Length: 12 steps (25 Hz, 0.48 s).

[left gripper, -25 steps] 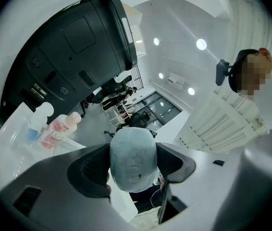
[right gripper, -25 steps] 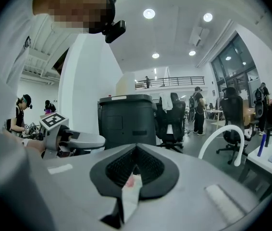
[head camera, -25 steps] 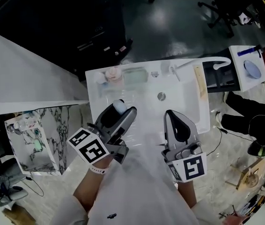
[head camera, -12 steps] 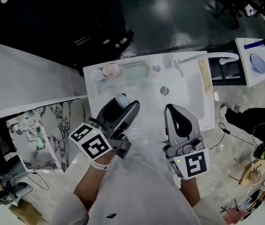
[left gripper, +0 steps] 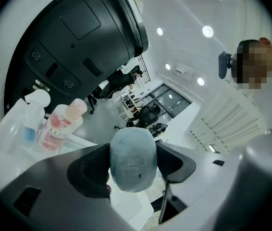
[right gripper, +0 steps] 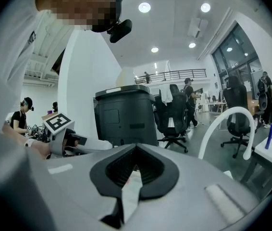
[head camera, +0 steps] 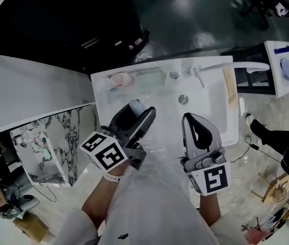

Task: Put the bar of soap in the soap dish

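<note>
Holding the bar of soap [left gripper: 132, 160] end-out, the left gripper [head camera: 139, 110] has its jaws clamped on it over the sink [head camera: 211, 106]. The soap dish [head camera: 149, 78] lies just ahead at the back rim, nearer this hand. The right gripper [head camera: 196, 118] has its jaws together, empty.

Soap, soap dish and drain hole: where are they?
soap [left gripper: 132, 160], left gripper view, middle of its rounded end.
soap dish [head camera: 149, 78], head view, its bare middle.
drain hole [head camera: 183, 99], head view, its centre.
</note>
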Available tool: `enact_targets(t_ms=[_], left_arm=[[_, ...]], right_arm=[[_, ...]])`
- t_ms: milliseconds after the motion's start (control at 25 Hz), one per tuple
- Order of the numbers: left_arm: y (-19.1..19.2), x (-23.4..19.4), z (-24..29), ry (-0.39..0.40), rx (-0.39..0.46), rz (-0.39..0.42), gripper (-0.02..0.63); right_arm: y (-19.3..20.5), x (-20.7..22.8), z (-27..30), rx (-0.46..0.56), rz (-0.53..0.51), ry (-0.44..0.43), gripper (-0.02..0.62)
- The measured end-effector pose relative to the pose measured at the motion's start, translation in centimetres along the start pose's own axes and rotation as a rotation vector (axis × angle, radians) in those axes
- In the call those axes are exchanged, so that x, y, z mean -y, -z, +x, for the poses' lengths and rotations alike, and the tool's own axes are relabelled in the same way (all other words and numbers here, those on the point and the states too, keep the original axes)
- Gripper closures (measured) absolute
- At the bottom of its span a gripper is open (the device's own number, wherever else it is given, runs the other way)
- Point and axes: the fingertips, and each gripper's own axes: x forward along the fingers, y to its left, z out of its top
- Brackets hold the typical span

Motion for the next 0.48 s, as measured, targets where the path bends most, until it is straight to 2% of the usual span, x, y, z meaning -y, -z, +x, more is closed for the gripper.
enact_targets(t_ms=[480], left_arm=[[0.8,-3.2,4.1,-0.077,0.005,0.032,0.311]], right_arm=[[1.6,3.3,0.4,-0.021,0.025,-0.003,0.589]])
